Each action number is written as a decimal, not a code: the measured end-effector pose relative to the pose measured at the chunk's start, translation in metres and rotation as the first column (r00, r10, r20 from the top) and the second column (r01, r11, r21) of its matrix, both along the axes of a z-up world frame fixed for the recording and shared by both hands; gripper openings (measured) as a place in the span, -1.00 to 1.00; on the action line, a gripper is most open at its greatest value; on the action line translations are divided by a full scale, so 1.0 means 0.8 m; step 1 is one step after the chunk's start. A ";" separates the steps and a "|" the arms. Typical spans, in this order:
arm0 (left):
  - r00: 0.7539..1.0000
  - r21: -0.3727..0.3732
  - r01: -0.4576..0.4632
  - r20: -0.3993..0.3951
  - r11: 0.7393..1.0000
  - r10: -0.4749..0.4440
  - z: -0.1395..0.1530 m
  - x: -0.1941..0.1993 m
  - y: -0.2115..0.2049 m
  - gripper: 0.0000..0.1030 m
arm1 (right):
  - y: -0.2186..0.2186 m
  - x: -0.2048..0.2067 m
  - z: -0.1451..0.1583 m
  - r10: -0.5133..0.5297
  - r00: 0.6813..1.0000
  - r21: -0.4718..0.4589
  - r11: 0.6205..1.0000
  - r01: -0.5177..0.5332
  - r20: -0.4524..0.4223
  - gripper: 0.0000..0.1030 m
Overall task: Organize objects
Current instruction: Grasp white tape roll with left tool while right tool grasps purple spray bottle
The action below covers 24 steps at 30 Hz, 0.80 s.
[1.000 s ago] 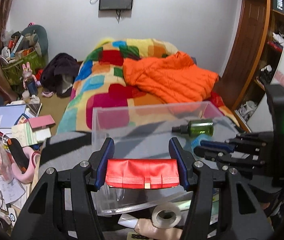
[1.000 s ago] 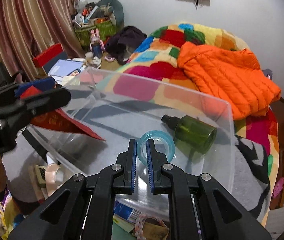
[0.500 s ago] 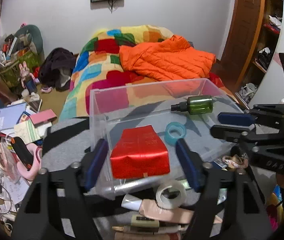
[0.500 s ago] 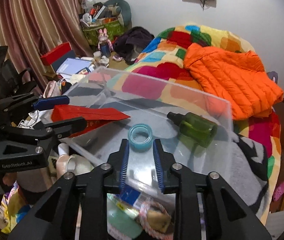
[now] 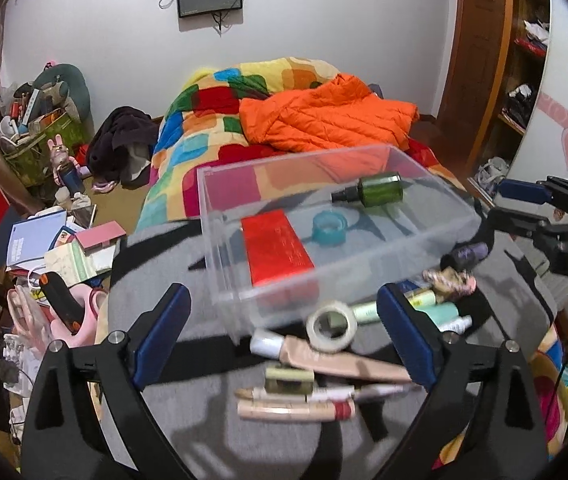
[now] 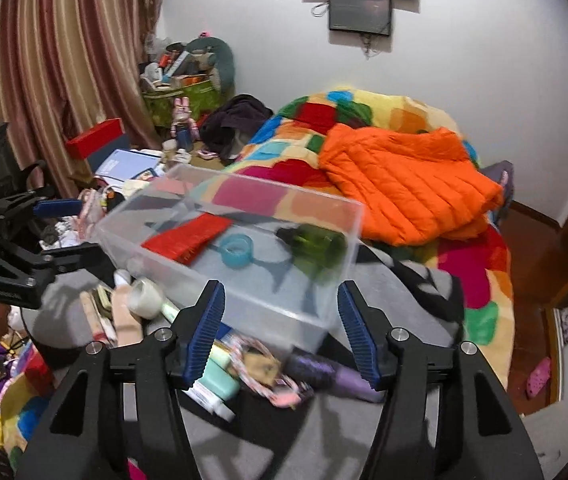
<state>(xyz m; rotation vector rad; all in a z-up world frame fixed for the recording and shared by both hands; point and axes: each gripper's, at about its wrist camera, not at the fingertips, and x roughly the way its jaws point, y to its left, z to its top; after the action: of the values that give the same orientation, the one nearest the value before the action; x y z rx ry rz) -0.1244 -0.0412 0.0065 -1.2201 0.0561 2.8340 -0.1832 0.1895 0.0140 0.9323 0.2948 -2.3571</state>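
Left wrist view shows the clear box [image 5: 336, 240] sitting on the gray cloth [image 5: 188, 412]. Three things lie flat inside it: a red packet [image 5: 276, 246], a blue tape ring [image 5: 329, 229] and a green bottle [image 5: 378, 195]. The red packet is long, and its long side runs from near us toward the far wall of the box. The green bottle lies on its side across the box, with its black cap pointing left. The blue ring sits between them.

Just in front of the box we see a pile of things not yet put away: a white tape roll [image 5: 333, 325], a tan tube [image 5: 336, 360], some pens [image 5: 296, 402], a mint tube [image 5: 442, 312] and a dark purple tube [image 5: 466, 254].

Our left gripper [image 5: 282, 336] hangs over the pile with its fingers spread wide and nothing between them. Our right gripper [image 6: 280, 334] is also wide apart and holds nothing, with the purple tube and mint tube under it.

We think the next job is to pick one thing from the pile. To do it well, we should pick the top one, like the white tape roll, so nothing else gets dragged. We should squeeze long things across their thin side. Both pictures are a bit blurry down low, so we should go slow.
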 end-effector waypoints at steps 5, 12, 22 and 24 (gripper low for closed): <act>0.998 0.011 0.009 0.057 1.000 -0.009 -0.027 0.008 0.008 0.86 | 0.024 -0.002 -0.032 -0.076 0.997 0.034 0.997 0.075 0.027 0.25; 0.994 0.017 0.017 0.105 1.000 -0.019 -0.057 -0.004 0.027 0.86 | 0.033 -0.032 -0.079 -0.089 0.990 0.059 0.995 0.082 0.111 0.26; 0.994 0.042 0.003 0.110 0.999 -0.008 -0.070 -0.026 0.033 0.64 | 0.038 -0.061 -0.100 0.016 0.973 -0.019 1.000 -0.012 0.231 0.25; 0.993 0.043 -0.003 0.120 0.999 -0.002 -0.076 -0.029 0.032 0.59 | 0.042 -0.061 -0.104 0.042 0.962 -0.022 0.999 -0.037 0.270 0.23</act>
<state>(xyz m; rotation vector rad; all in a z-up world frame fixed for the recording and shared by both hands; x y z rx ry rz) -0.1476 -0.0157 -0.0543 -1.3785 -0.0112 2.7399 -0.2320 0.2227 -0.0689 1.2135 0.1821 -2.1587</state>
